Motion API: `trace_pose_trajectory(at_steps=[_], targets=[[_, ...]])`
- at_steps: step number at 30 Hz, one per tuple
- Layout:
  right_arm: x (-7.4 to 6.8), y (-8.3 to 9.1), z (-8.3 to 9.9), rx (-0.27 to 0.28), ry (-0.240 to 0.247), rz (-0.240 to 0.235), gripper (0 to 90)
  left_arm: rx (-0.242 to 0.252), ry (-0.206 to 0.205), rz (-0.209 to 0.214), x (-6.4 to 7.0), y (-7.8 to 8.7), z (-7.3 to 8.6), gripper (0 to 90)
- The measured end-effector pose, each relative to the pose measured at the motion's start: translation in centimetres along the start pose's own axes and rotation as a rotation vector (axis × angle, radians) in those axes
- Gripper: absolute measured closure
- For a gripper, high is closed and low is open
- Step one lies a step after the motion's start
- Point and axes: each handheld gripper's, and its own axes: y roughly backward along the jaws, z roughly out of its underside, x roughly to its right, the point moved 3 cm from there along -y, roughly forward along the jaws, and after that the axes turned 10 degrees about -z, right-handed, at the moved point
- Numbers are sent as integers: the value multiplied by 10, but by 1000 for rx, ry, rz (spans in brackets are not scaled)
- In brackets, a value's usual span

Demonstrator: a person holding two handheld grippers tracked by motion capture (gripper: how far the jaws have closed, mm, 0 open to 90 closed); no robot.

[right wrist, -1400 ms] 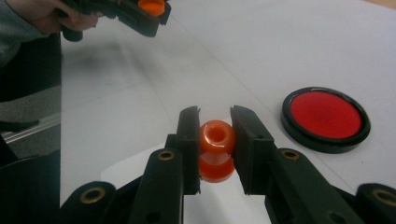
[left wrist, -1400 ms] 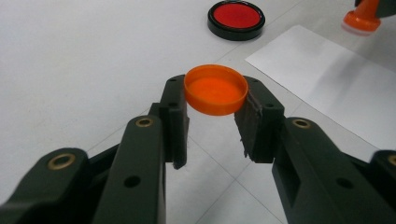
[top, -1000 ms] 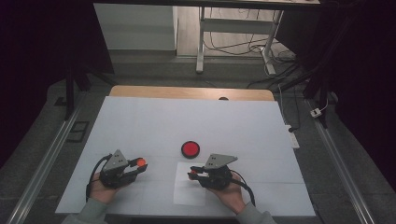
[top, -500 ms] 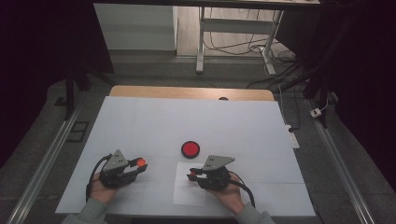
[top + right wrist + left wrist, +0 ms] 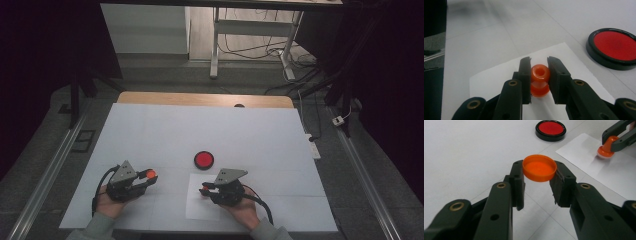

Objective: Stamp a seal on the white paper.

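The right gripper is clamped on the narrow waist of an orange stamp, whose long axis stands upright with its lower end on or just above the sheet of paper. The left gripper view shows the stamp's pale face at the paper, though contact cannot be confirmed. The red ink pad lies open on the table, just beyond the paper's far edge, forward and slightly left of the right gripper. The left gripper pinches the orange cap by its rim, open side up, off the paper at the left. The stamp is nearer the pad than the cap is; any inking move runs forward from the right hand
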Motion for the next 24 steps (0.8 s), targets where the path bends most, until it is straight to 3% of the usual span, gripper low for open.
trace_pose_trajectory(at_steps=[24], targets=[[0,-5,8,4,18,20,726,-4,-3,0,1,-1,0,647]])
